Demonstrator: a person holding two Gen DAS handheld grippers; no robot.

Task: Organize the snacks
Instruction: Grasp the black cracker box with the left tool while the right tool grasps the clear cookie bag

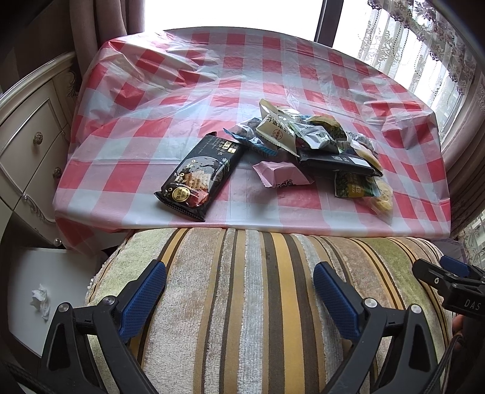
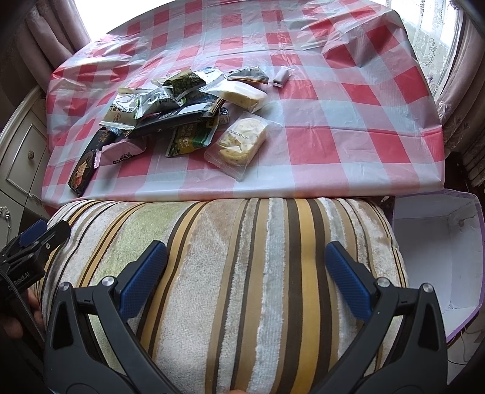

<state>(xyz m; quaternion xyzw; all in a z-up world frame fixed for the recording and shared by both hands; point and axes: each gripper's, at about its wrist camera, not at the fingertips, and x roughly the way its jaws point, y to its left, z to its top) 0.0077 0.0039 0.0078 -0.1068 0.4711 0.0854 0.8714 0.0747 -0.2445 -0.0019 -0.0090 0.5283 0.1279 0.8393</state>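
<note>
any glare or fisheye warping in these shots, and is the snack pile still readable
Left wrist view: window blown out white, table edge bowed by the fisheye, snack pile sharp. Right wrist view: softer light, sheen on the tablecloth, the date on the clear cookie packet legible.

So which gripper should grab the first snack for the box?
Probably the right gripper: it is open, the empty box sits on its side, and the clear-wrapped cookie lies nearest. The left gripper, also open, faces the black cracker pack.
</note>
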